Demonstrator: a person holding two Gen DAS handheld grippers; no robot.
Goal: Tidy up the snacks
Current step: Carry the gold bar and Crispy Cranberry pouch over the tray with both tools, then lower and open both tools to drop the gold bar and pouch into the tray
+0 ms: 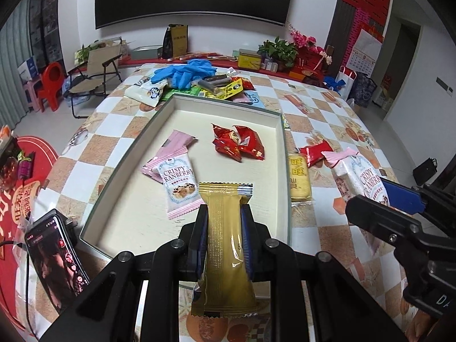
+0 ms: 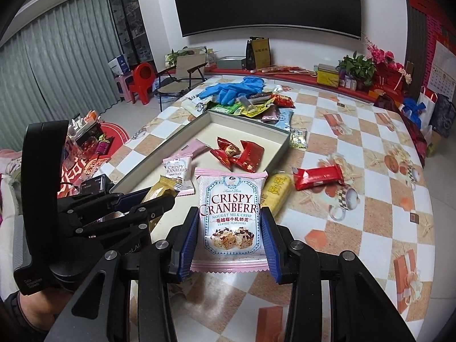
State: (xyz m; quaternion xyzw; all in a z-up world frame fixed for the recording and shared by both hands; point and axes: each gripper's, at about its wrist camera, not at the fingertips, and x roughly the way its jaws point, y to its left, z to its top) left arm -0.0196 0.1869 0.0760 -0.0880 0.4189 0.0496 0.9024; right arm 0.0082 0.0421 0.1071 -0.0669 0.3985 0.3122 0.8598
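Observation:
My left gripper [image 1: 223, 213] is shut on a long gold snack packet [image 1: 226, 245], held over the near edge of the shallow grey box [image 1: 131, 156]. Inside the box lie pink Crispy Cranberry packets [image 1: 178, 183] and red snack packets [image 1: 239, 142]. My right gripper [image 2: 229, 216] is shut on a pink Crispy Cranberry packet [image 2: 230, 219], held above the table to the right of the box [image 2: 280, 154]. It also shows in the left wrist view [image 1: 362, 182]. The left gripper with the gold packet [image 2: 162, 189] shows at left in the right wrist view.
A yellow packet [image 1: 297, 179] and a red packet [image 1: 315, 154] lie on the checked table right of the box. A heap of snacks and blue gloves [image 1: 185, 71] sits behind the box. A phone [image 1: 54, 259] stands at the table's left edge.

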